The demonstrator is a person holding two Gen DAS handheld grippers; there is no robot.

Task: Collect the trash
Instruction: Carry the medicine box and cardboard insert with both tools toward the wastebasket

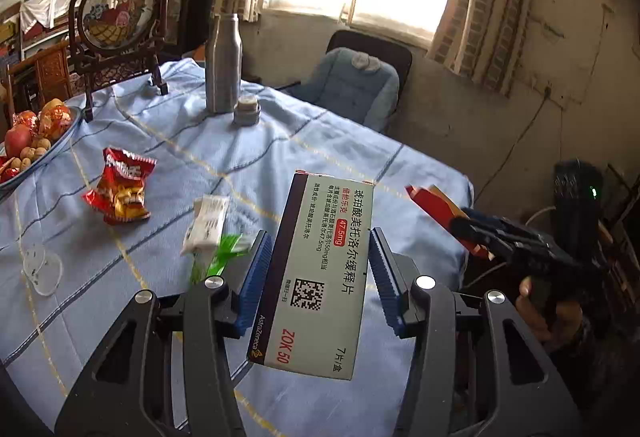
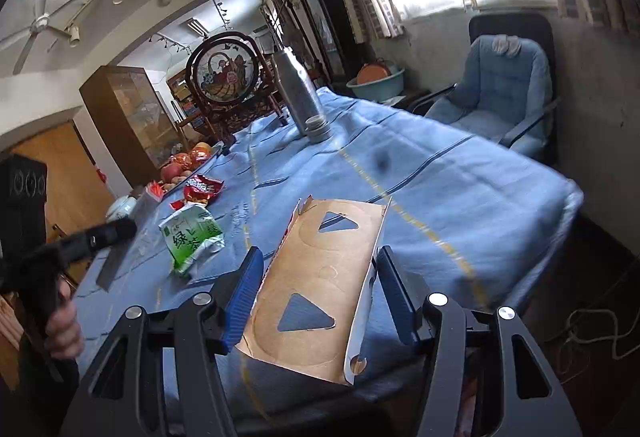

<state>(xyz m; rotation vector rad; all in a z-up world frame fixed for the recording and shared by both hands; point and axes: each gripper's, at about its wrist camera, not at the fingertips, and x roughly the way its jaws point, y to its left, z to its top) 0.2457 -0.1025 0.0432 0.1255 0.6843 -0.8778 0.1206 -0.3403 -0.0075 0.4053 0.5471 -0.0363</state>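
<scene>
My left gripper [image 1: 318,237] is shut on a grey-white medicine box [image 1: 324,285] with red "ZOK 50" print, held up over the blue checked tablecloth [image 1: 180,157]. On the cloth lie a red snack wrapper [image 1: 120,189], a white wrapper [image 1: 206,221] and a green tea packet [image 2: 192,237]. My right gripper [image 2: 320,257] is shut on a flattened carton [image 2: 320,277], brown inside with triangular cut-outs. In the left wrist view the same carton shows its red-orange outside [image 1: 432,205] off the table's right edge.
A silver flask [image 1: 223,65] and its cap [image 1: 246,111] stand at the back. A fruit plate [image 1: 66,139] and a framed embroidery screen [image 1: 116,13] are at the left. A clear plastic blister [image 1: 42,269] lies near the front. A blue armchair [image 2: 500,89] stands beyond the table.
</scene>
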